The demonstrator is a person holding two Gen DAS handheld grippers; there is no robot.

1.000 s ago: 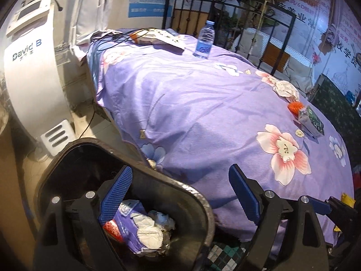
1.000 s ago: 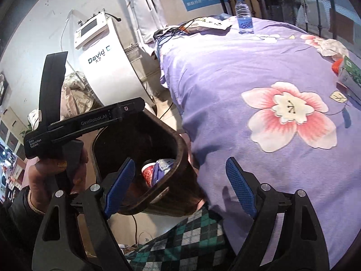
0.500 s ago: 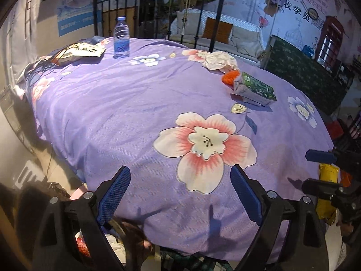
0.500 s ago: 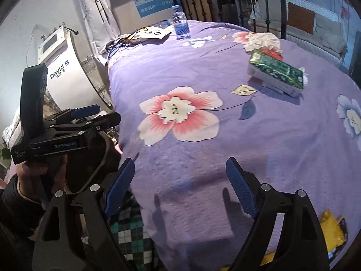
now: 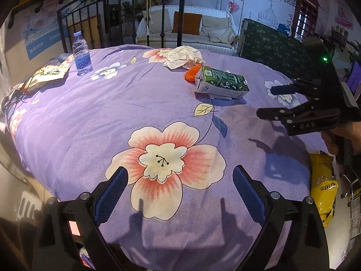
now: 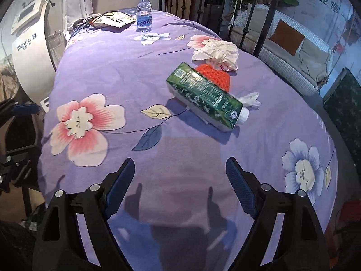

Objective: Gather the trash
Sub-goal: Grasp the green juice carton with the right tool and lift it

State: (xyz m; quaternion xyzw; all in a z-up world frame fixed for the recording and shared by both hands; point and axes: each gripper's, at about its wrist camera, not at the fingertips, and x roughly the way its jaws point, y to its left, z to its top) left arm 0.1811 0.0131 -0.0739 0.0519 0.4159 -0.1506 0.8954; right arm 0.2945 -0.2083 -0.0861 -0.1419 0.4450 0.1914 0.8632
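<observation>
A green carton (image 5: 222, 83) (image 6: 203, 94) lies on its side on the purple flowered bedspread (image 5: 90, 117). Behind it are an orange knitted piece (image 6: 216, 76) and crumpled white paper (image 5: 182, 56) (image 6: 216, 53), and a small white tissue (image 6: 250, 98) sits by its cap. My left gripper (image 5: 179, 180) hovers over the big pink flower, its jaws opening, with nothing between them. My right gripper (image 6: 180, 167) is open and empty, short of the carton; in the left wrist view the right gripper (image 5: 267, 101) comes in from the right.
A water bottle (image 5: 81, 54) (image 6: 144, 14) and a printed paper bag (image 5: 49, 73) rest at the bed's far end by the black metal frame (image 5: 162, 18). A yellow snack bag (image 5: 323, 187) hangs off the right edge. A white machine (image 6: 29, 45) stands left of the bed.
Both grippers swung away from the dark bin beside the bed and now hover over the bedspread. The right gripper came nearer the carton. The left jaws spread slightly wider.
</observation>
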